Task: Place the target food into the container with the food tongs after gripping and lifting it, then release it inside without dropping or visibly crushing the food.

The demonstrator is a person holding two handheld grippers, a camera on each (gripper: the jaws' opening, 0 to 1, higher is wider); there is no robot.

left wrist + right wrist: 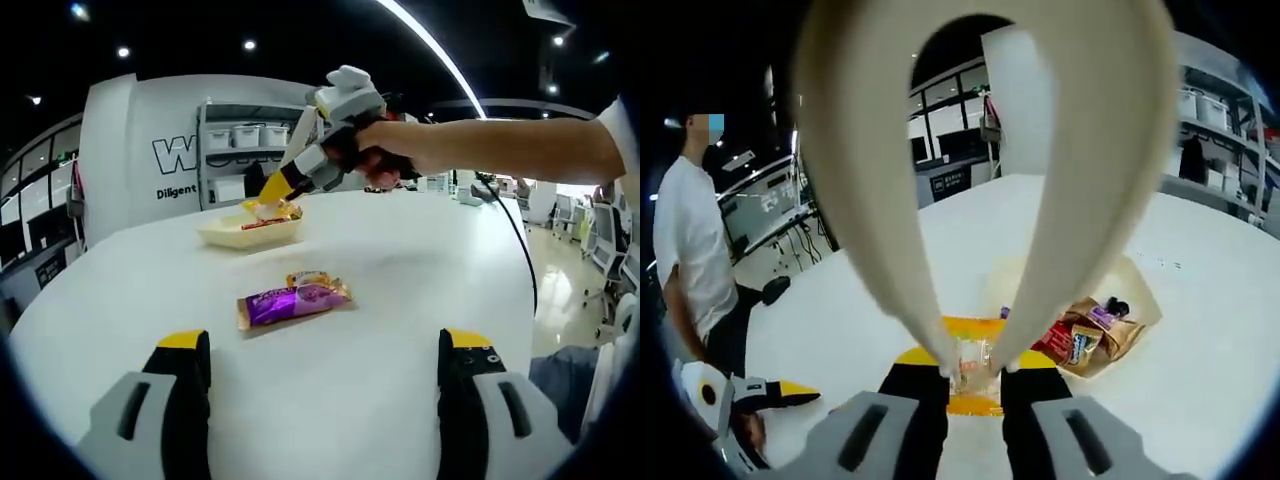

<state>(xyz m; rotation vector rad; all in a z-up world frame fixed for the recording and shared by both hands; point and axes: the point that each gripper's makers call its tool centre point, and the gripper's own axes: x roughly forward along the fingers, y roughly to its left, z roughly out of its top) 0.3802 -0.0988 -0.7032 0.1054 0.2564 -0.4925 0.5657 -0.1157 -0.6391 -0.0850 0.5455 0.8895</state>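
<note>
The right gripper [283, 187] squeezes cream food tongs [980, 190], and the tongs pinch a small snack packet [970, 368] right over the tray [225, 234], upper middle. The left gripper [325, 375] waits wide apart. A purple snack packet [293, 303] lies nearer, sideways.

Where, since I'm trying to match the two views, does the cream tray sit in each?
Left gripper view: tray upper left of centre on the white table, under the food tongs.
Right gripper view: lower right of centre, behind the tongs' right arm.
Shared landmark: the red-and-gold packet lying in it.
</note>
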